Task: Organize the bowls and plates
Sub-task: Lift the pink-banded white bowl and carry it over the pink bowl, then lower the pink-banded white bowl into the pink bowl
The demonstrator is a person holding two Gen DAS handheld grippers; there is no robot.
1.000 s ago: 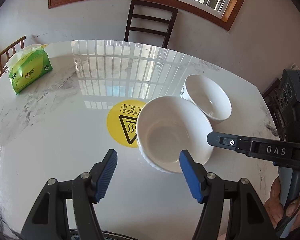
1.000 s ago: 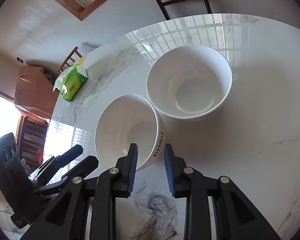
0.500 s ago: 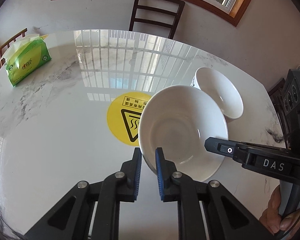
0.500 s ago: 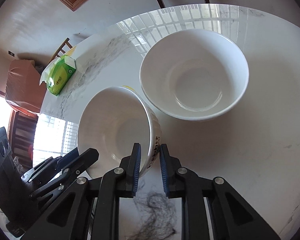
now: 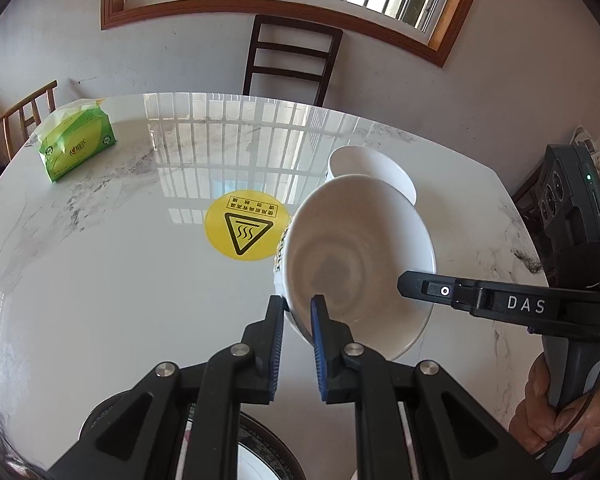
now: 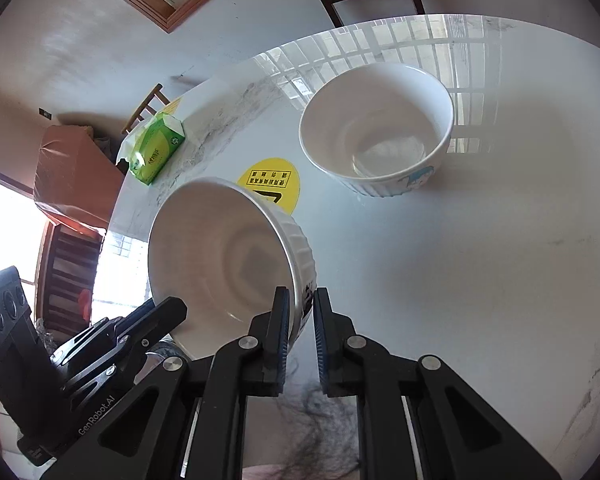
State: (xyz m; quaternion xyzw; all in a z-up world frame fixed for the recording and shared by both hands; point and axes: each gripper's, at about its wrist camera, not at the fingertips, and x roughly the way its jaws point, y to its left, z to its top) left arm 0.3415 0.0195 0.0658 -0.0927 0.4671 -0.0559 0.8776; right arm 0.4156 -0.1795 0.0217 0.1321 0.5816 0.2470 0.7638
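Ribbed white bowl lifted off the marble table, tilted and empty, each gripper clamped on its rim.

Left gripper and right gripper, marked "DAS" and "GenRobot.AI", pinch opposite rim edges. Second bowl, empty, with blue print, stands beyond. Yellow hot-surface sticker lies beside; green tissue pack sits far off.

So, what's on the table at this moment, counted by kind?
Bowls: 2, the ribbed bowl pinched on its rim by both grippers, and the bowl with the blue print resting on the table.
Tissue packs: 1, green.
Round yellow warning stickers: 1.
Total: 4.
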